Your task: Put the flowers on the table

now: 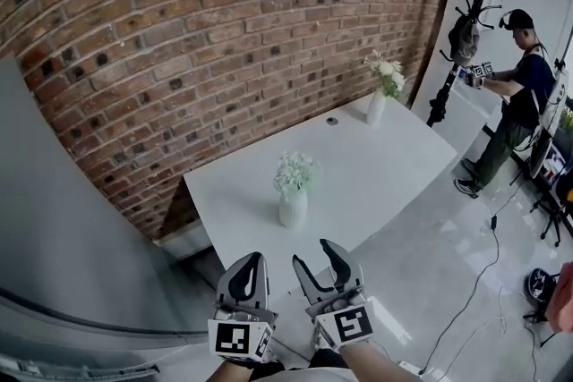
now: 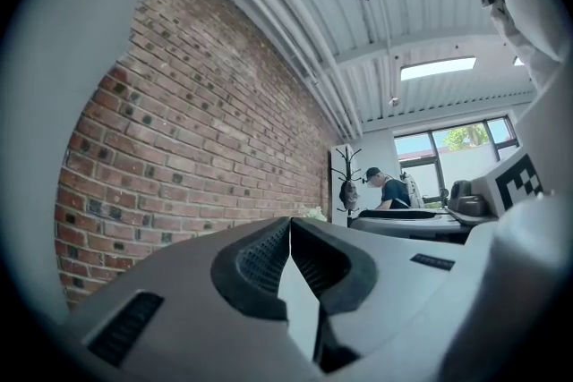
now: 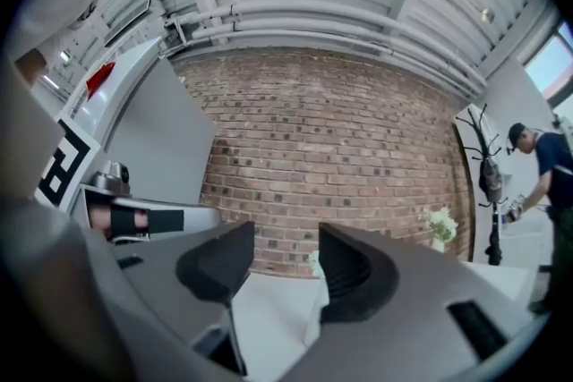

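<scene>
I hold both grippers side by side just short of the near edge of the white table (image 1: 394, 165). My left gripper (image 1: 250, 269) has its jaws pressed together with nothing between them. My right gripper (image 1: 313, 253) has its jaws partly apart and grips nothing; only the tabletop shows through the gap. The flowers (image 1: 294, 171) stand upright in a white vase (image 1: 293, 208) on the table, ahead of both grippers and clear of them. A second vase of flowers (image 1: 383, 90) stands at the far corner, by the brick wall (image 1: 224, 31).

White flowers (image 1: 294, 169), white table (image 1: 380, 170), red brick wall (image 1: 224, 13)
</scene>
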